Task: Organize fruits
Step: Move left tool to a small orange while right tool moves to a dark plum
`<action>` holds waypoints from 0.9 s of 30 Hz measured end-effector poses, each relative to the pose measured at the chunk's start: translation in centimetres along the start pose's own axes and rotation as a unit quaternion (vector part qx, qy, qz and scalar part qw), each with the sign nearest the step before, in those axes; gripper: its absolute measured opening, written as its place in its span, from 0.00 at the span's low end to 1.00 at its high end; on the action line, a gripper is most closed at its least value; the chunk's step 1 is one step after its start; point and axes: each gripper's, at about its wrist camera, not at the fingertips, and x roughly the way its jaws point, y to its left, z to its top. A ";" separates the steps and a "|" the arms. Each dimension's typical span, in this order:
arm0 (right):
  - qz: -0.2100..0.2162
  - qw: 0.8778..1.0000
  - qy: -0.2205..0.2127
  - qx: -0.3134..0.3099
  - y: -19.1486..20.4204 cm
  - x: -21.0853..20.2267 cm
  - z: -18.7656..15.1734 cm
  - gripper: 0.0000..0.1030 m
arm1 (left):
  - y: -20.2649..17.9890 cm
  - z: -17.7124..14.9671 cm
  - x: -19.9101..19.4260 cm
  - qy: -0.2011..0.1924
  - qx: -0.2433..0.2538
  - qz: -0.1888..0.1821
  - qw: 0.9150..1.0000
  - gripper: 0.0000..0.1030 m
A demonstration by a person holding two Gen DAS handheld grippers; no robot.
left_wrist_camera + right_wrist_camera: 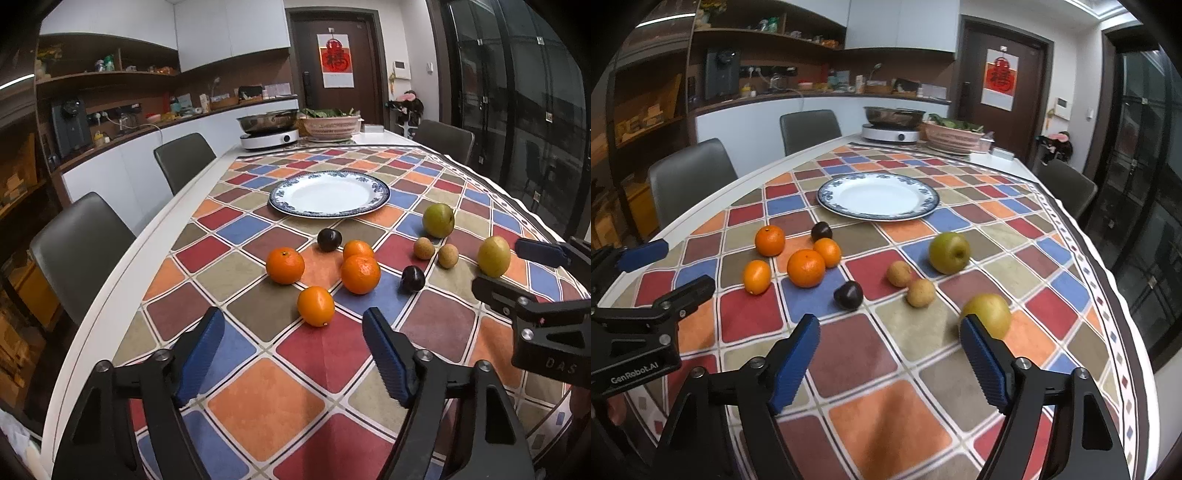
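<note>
A blue-rimmed white plate (328, 195) (879, 197) lies bare on the checked cloth. In front of it lie several oranges (360, 274) (806, 268), two dark plums (413, 279) (848, 294), two small brown fruits (424, 248) (921, 292), a green apple (438, 220) (949, 252) and a yellow apple (494, 256) (988, 314). My left gripper (292, 312) (689, 263) is open just short of the nearest orange (316, 306), holding nothing. My right gripper (890, 321) (496, 267) is open and empty; the yellow apple sits just beyond its right fingertip (969, 325).
At the table's far end stand an induction cooker with a steel pan (269, 127) and a basket of greens (332, 123). Grey chairs (184, 157) line the left side and one (1067, 188) the right. The table edge curves close on both sides.
</note>
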 end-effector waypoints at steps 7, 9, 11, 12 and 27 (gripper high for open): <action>0.050 0.998 0.036 -0.010 0.3 3.1 1.4 0.61 | 0.4 1.0 2.3 0.039 -0.001 -0.037 0.999 0.59; 0.063 0.997 0.049 -0.005 0.3 4.1 1.7 0.57 | 0.4 1.2 3.2 0.052 -0.005 -0.047 0.998 0.58; 0.073 0.996 0.060 -0.001 0.3 4.9 1.9 0.55 | 0.4 1.3 4.0 0.060 -0.007 -0.055 0.997 0.55; 0.074 0.995 0.064 0.000 0.3 5.3 2.0 0.52 | 0.4 1.4 4.5 0.067 -0.009 -0.058 0.996 0.52; 0.109 0.987 0.115 0.007 1.1 9.0 2.2 0.37 | 0.0 1.3 8.8 0.123 -0.024 -0.084 0.988 0.41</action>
